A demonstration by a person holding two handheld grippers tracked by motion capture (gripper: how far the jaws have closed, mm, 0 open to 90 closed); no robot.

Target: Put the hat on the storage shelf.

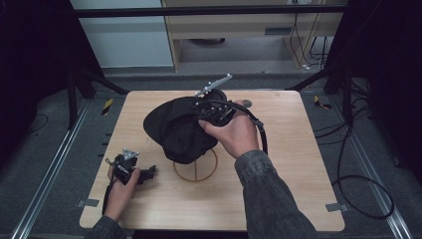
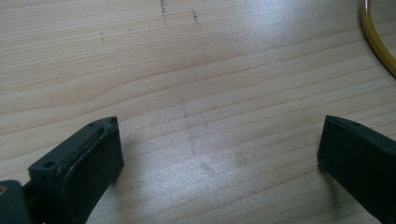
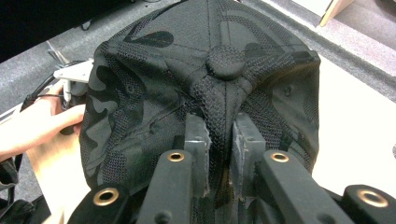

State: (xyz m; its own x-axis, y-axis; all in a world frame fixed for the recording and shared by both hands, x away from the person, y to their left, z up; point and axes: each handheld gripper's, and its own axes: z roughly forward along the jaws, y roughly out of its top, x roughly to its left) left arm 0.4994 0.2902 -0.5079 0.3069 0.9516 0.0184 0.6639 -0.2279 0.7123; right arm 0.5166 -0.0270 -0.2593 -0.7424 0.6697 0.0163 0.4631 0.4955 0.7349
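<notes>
A black camouflage cap (image 1: pixel 174 130) (image 3: pixel 154 70) sits on a brass wire stand (image 1: pixel 215 162) at the middle of the wooden table (image 1: pixel 288 184). My right gripper (image 1: pixel 205 115) (image 3: pixel 219 140) reaches onto the cap's crown from the right. Its jaws are shut on a fold of the fabric just below the top button (image 3: pixel 225 60). My left gripper (image 1: pixel 148 173) (image 2: pixel 219 144) lies low on the table at the front left, left of the stand's ring. Its jaws stand wide open over bare wood (image 2: pixel 187 56) with nothing between them.
The stand's round brass base ring (image 2: pixel 379 44) lies just right of the left gripper. A small dark disc (image 1: pixel 247 103) sits on the table behind the right hand. Black cables (image 1: pixel 363 184) trail off the table's right side onto the floor.
</notes>
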